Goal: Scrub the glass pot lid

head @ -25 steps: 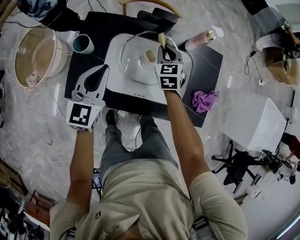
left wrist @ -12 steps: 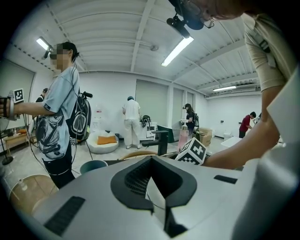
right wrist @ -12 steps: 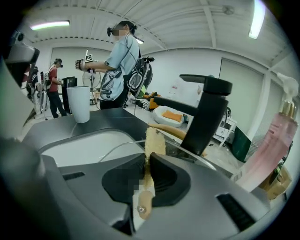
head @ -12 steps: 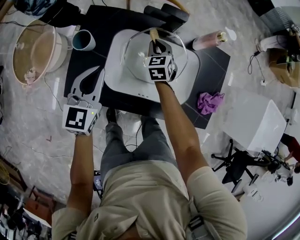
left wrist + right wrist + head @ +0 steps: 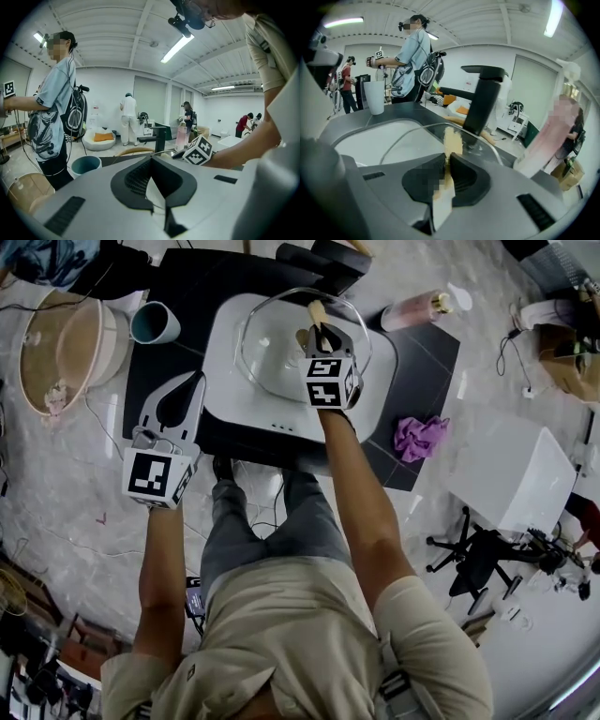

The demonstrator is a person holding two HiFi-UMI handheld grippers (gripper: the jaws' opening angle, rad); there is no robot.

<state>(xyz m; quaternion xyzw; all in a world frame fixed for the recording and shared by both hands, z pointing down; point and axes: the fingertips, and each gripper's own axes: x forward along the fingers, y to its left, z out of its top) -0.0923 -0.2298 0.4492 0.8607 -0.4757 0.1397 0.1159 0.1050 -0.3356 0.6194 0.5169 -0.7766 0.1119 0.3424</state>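
The glass pot lid (image 5: 272, 348) lies in the white sink (image 5: 234, 395), its knob beside my right gripper. That right gripper (image 5: 317, 326) reaches over the lid's right half and is shut on a yellow sponge (image 5: 313, 311), whose tip pokes out at the lid's far rim. In the right gripper view the sponge (image 5: 452, 139) stands up between the jaws of the right gripper (image 5: 446, 158), with the lid (image 5: 410, 143) under it. My left gripper (image 5: 195, 381) hovers over the sink's left edge, shut and empty; in the left gripper view its jaws meet at the left gripper's tip (image 5: 152, 157).
A black faucet (image 5: 319, 259) rises behind the sink. A teal cup (image 5: 150, 322) stands at the counter's left, a pink bottle (image 5: 412, 310) at the right, and a purple cloth (image 5: 419, 437) nearer right. A beige basin (image 5: 66, 343) sits on the floor. People stand nearby (image 5: 51, 108).
My right gripper has slid the sponge a little along the far side of the lid. The left gripper has stayed at the sink's left edge.
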